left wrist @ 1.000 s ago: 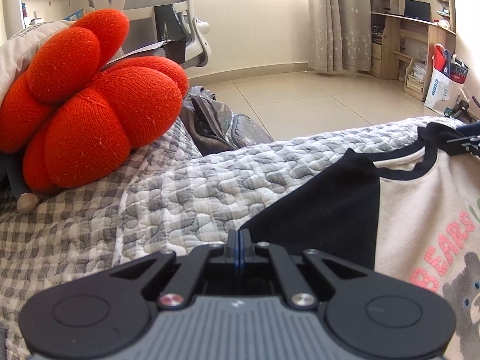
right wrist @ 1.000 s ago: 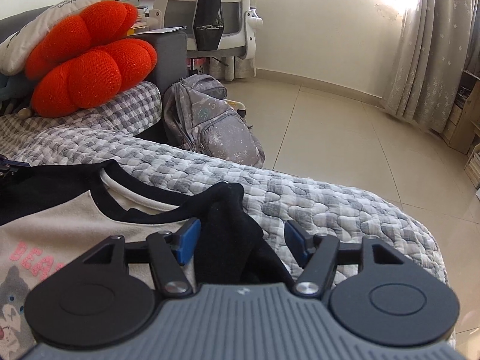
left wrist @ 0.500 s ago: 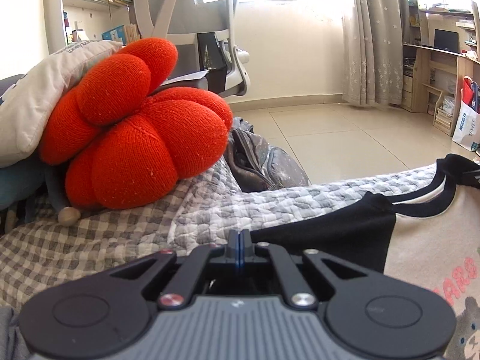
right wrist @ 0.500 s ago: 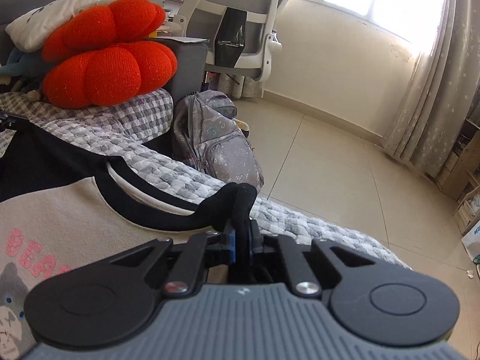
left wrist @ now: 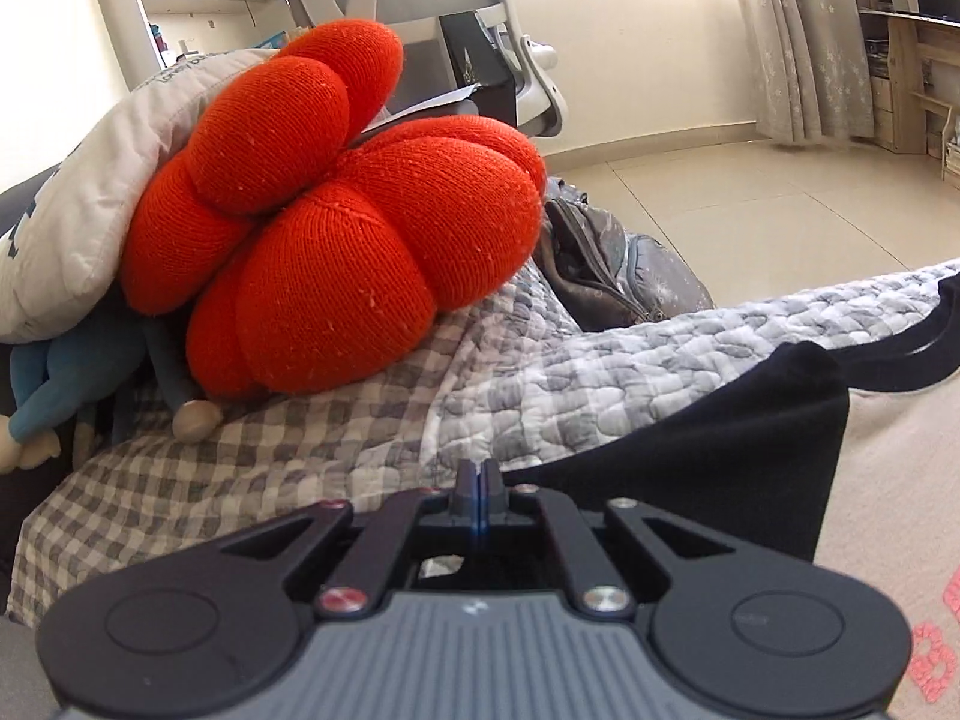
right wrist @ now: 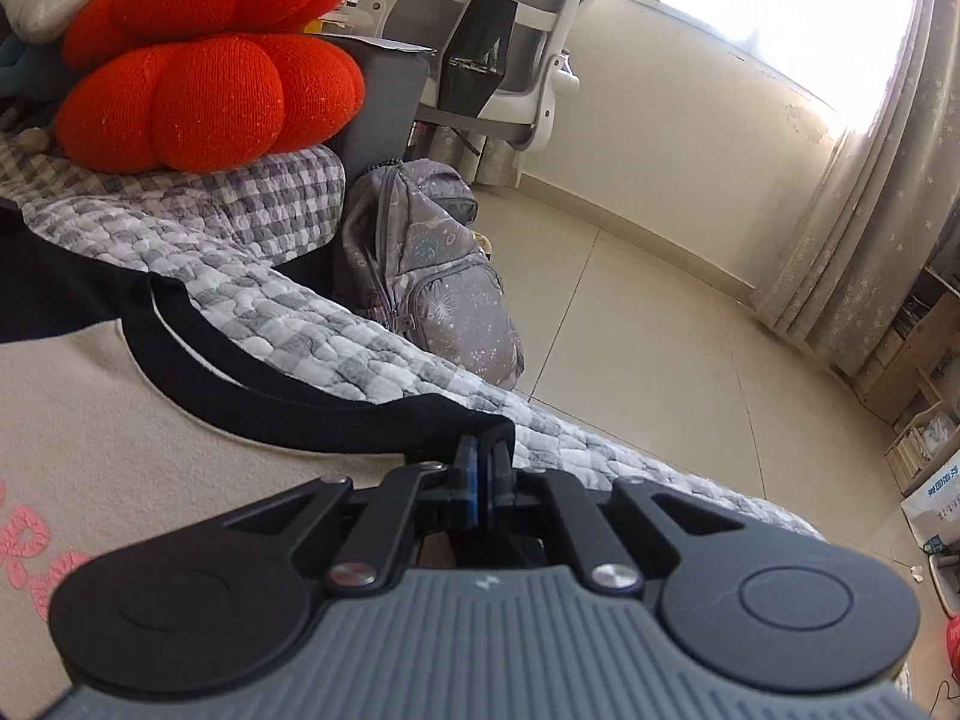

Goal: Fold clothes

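A beige shirt with black sleeves, a black collar band and pink lettering lies spread on a grey quilted bed cover. My left gripper is shut at the edge of the black sleeve, which runs right up to its tips. The right gripper is shut on the black fabric at the shirt's other shoulder. The shirt's lower part is out of view.
A big red knitted cushion rests on a checked blanket with a white pillow and a blue plush toy behind it. A grey backpack and an office chair stand on the tiled floor beyond the bed edge.
The right gripper was open around the black fabric and has shut on it. Both grippers have moved apart, the left toward the red cushion, and the shirt's top edge is drawn out between them.
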Motion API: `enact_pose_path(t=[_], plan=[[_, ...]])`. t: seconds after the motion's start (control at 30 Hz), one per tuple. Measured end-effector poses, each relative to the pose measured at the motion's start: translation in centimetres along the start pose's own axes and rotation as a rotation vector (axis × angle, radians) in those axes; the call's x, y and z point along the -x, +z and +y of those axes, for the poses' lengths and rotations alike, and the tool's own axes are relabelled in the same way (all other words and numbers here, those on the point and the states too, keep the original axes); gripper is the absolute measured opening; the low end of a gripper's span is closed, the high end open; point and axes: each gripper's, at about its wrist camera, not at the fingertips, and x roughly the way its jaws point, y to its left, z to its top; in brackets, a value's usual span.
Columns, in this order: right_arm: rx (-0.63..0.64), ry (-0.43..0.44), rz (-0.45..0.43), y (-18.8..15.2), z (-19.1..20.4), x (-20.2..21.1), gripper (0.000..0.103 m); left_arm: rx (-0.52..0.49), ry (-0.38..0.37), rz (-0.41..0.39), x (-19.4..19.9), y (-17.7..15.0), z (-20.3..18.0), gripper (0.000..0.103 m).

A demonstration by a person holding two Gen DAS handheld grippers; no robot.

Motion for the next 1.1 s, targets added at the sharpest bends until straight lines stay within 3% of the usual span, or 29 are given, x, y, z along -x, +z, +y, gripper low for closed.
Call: enact_pose_path(t=[0.27, 0.37, 0.47, 0.53, 0.57, 0.6, 0.63, 0.73, 0.87, 1.0, 1.1], plan=[[-0.101, -0.03, -0.15, 2.5, -0.8, 3.0, 0.002, 0.072, 0.024, -0.069, 1.6, 2.5, 1.5, 0.001], [-0.066, -0.078, -0.118, 2.1, 0.2, 1.6, 0.002, 0.075, 0.044, -0.034, 0.3, 1.8, 0.4, 0.001], [-0.02, -0.067, 0.044, 0.6, 0.9, -1.6, 0.003, 0.021, 0.055, 0.071, -1.5, 0.5, -1.3, 0.001], [-0.039, -0.085, 0.008, 0.8, 0.8, -0.5, 0.012, 0.021, 0.059, 0.073, -1.5, 0.0, -1.4, 0.003], [-0.068, -0.068, 0.005, 1.1, 0.5, 0.2, 0.024, 0.033, 0.055, 0.071, -1.0, 0.0, -1.0, 0.007], [-0.085, -0.048, -0.001, 1.5, 0.1, 1.2, 0.038, 0.05, 0.045, 0.074, -0.4, 0.2, -0.3, 0.008], [-0.099, -0.03, -0.008, 1.9, -0.2, 2.1, 0.044, 0.066, 0.036, 0.077, 0.2, 0.3, 0.4, 0.012], [-0.131, 0.005, -0.045, 2.4, -1.2, 6.0, 0.053, 0.12, 0.02, 0.087, 3.0, -0.1, 2.8, 0.035], [-0.209, 0.09, -0.043, 0.6, -2.7, 11.8, 0.07, 0.254, -0.069, 0.089, 8.5, -3.0, 6.0, 0.041], [-0.235, 0.139, -0.022, -4.2, -2.7, 18.0, 0.072, 0.379, -0.186, 0.097, 14.4, -7.1, 7.7, 0.046], [-0.295, 0.166, 0.001, -8.5, -2.8, 22.0, 0.073, 0.345, -0.242, 0.056, 19.6, -11.7, 5.3, 0.046]])
